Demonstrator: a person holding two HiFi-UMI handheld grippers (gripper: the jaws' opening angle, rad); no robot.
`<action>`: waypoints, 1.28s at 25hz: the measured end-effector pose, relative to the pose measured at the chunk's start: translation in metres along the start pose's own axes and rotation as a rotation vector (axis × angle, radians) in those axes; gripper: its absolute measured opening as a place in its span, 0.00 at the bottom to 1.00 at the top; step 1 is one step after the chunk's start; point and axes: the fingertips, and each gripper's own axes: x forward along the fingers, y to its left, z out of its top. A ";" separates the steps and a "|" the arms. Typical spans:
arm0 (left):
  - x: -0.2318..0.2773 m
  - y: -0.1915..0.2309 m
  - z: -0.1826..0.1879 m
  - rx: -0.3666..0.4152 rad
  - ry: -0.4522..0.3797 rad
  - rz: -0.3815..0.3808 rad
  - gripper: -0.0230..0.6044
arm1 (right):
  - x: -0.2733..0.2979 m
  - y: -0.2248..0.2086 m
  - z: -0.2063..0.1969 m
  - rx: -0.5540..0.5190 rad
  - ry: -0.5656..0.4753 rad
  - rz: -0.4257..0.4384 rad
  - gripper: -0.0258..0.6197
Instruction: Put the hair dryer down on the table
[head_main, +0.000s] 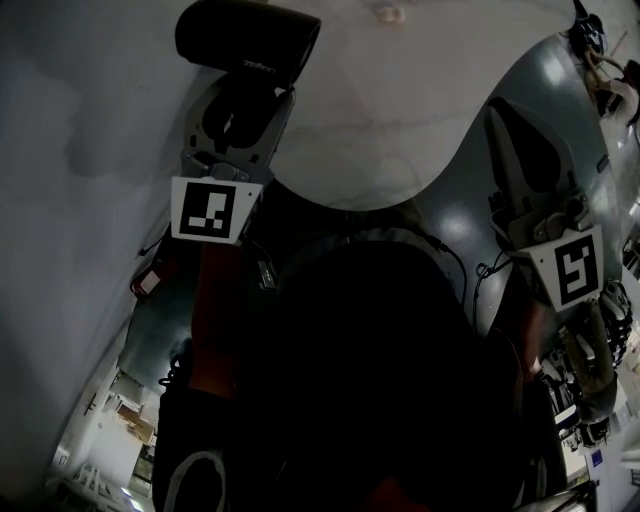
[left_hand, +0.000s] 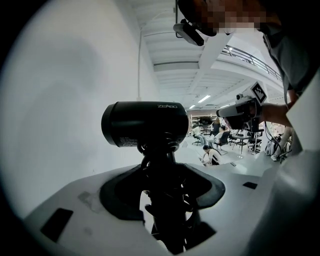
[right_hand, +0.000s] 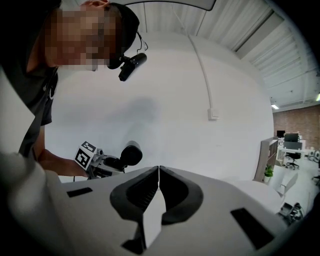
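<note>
Head view: the left gripper (head_main: 238, 115) has the black hair dryer (head_main: 248, 40) sticking out past its tip, barrel lying crosswise. The right gripper (head_main: 520, 160) is off on the other side, well apart from it.

Left gripper view: the jaws are pinching the dryer's handle, with the barrel (left_hand: 145, 124) sitting right above them against a white wall (left_hand: 65, 100).

Right gripper view: the jaws are pressed together with nothing in them. You can see the dryer (right_hand: 132, 152) small at the left, held up in front of the wall.
</note>
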 end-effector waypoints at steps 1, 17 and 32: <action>0.003 0.000 -0.003 -0.001 0.006 -0.001 0.41 | 0.001 -0.002 -0.002 0.003 0.002 0.000 0.05; 0.033 0.008 -0.053 -0.041 0.103 -0.003 0.41 | 0.019 -0.018 -0.034 0.054 0.045 0.010 0.05; 0.053 0.014 -0.098 -0.079 0.201 -0.001 0.41 | 0.028 -0.023 -0.050 0.089 0.072 0.025 0.05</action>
